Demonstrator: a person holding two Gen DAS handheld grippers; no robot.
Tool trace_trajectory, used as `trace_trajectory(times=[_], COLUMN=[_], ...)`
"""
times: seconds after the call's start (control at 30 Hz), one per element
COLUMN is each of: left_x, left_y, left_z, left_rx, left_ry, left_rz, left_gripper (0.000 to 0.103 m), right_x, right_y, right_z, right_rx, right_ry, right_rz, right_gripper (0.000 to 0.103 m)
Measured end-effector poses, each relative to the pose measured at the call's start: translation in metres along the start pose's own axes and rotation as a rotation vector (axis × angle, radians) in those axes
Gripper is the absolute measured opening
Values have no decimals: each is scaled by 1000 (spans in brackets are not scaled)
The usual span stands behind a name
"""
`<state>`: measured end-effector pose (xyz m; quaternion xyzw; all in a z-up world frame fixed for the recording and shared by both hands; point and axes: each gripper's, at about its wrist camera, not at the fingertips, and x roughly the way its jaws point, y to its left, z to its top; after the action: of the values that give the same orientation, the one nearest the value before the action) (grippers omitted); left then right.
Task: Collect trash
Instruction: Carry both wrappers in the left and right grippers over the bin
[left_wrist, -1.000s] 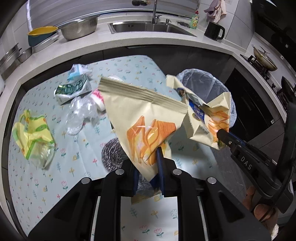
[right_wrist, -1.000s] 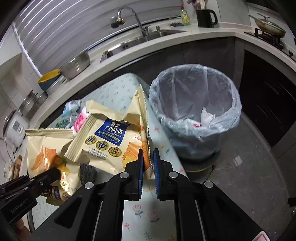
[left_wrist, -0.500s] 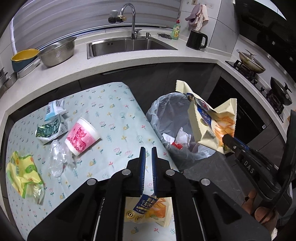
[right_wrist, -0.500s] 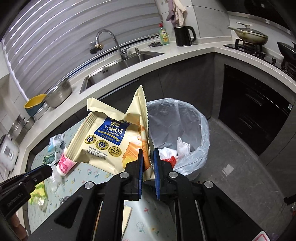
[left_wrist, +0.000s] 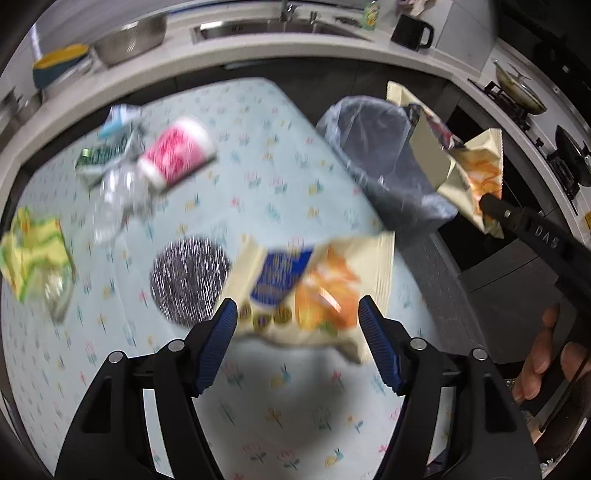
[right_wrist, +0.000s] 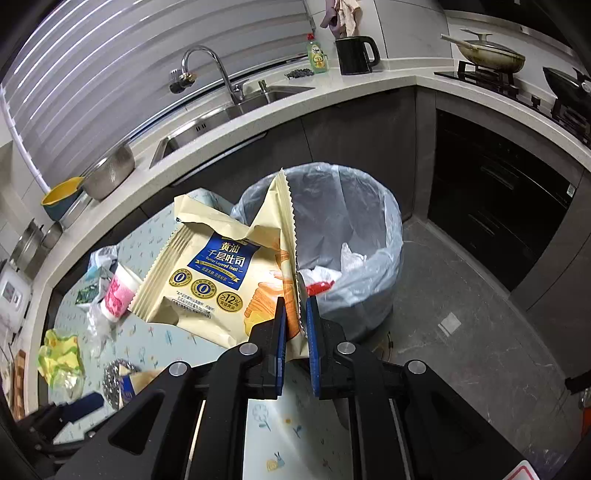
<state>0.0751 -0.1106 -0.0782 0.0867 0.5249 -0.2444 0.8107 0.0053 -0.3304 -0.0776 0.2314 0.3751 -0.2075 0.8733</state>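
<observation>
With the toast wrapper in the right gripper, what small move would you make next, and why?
Probably carry the right gripper forward over the trash bin before opening: it is shut on the toast wrapper, which hangs beside the near rim, still partly over the table.

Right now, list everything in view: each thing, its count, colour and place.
toast wrapper: two, cream with blue label; one clamped in the right tool near the bin, the other on the table between the left tool's fingers.
trash bin: one, clear liner, on the floor beside the table.
paper cup: one, pink and white, on its side on the table.
steel scourer: one, silver, on the table.
yellow-green bag: one, table's left edge.
clear plastic: one crumpled piece, beside the cup.
green packet: one, far side of the table.
table: one, pale floral cloth.
black kettle: one, on the counter.
left tool: open.
right tool: shut on the wrapper.
</observation>
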Motion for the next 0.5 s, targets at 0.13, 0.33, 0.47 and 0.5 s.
trace_trajectory(times=[0.13, 0.33, 0.47, 0.5], left_x=[9, 25, 47, 51], left_y=[-19, -53, -52, -51], left_z=[-21, -28, -21, -19], left_rx=[28, 117, 80, 76], left_ry=[21, -17, 0, 5], left_rz=[-16, 26, 45, 44], left_gripper=[72, 85, 82, 77], right_x=[1, -5, -4, -3], right_y=[-7, -15, -19, -19], right_z=[-9, -9, -11, -11], right_rx=[16, 26, 31, 29], right_ry=[17, 11, 16, 19], right_rz=[-5, -15, -14, -12], right_gripper=[10, 10, 10, 10])
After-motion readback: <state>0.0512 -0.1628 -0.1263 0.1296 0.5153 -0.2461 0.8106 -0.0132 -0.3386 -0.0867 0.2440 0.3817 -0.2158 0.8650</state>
